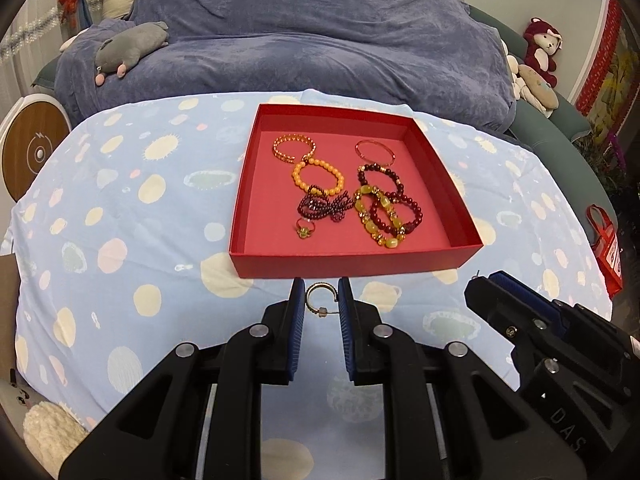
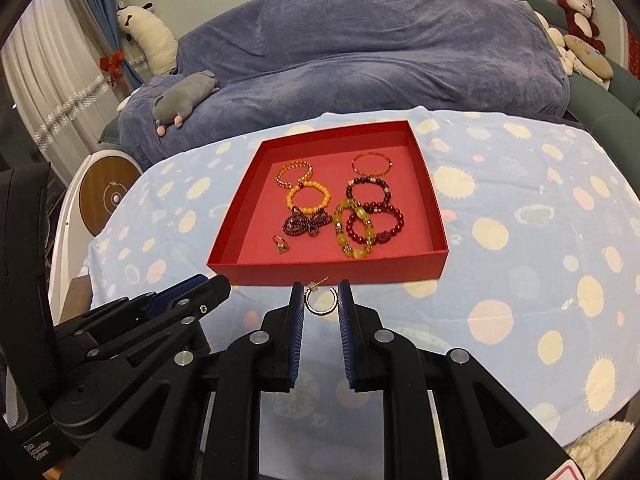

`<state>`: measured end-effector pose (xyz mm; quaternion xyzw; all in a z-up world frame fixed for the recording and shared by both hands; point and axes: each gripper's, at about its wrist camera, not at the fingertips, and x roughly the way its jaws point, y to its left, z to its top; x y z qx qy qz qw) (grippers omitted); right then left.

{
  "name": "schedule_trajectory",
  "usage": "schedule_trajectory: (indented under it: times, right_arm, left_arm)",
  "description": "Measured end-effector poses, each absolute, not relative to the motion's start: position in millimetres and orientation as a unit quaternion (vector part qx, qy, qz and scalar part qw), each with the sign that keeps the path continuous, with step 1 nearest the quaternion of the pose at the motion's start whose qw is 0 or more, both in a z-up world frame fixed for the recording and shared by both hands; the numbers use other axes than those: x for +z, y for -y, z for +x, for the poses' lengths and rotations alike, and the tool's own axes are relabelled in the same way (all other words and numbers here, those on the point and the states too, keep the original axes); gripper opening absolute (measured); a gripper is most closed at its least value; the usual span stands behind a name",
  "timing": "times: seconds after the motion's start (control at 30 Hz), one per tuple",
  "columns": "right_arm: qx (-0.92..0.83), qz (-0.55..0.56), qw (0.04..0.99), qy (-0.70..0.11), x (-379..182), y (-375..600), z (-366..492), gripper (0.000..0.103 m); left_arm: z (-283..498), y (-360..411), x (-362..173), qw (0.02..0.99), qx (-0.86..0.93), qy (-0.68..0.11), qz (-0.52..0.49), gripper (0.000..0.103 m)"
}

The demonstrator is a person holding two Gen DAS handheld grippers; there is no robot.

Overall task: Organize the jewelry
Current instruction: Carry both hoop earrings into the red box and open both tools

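Note:
A red tray (image 1: 356, 266) (image 2: 328, 274) on the spotted blue cloth holds several bead bracelets, a dark beaded bow (image 1: 324, 208) and a small ring (image 1: 305, 230). In each wrist view a gold hoop earring lies just in front of the tray's near wall. My left gripper (image 1: 320, 300) is open, with its jaws either side of one hoop earring (image 1: 317, 298). My right gripper (image 2: 320, 300) is open, with its jaws either side of the other hoop earring (image 2: 320, 299). Neither earring looks clamped. Each gripper shows in the other's view, the right one (image 1: 486, 280) and the left one (image 2: 212, 280).
A sofa under a blue-grey blanket (image 1: 320, 40) lies behind the table with a grey plush toy (image 1: 128, 48) on it. Soft toys (image 1: 540, 48) sit at the far right. A round white and wood device (image 1: 32, 152) stands at the left.

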<state>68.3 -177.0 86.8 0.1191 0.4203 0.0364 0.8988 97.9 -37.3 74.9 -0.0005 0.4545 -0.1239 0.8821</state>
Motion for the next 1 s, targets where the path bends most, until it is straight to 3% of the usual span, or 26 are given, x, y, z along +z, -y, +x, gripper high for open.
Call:
schedule_trajectory:
  times: [0.43,1.0]
  right_arm:
    - [0.038,0.104,0.911,-0.397,101,190,147,0.017]
    - [0.025,0.084,0.901,-0.424,57,206,258,0.017]
  left_arm:
    - [179,56,86,0.893,-0.121,-0.433,0.005,0.017]
    - [287,78,42,0.883,-0.095,-0.459,0.029,0.017]
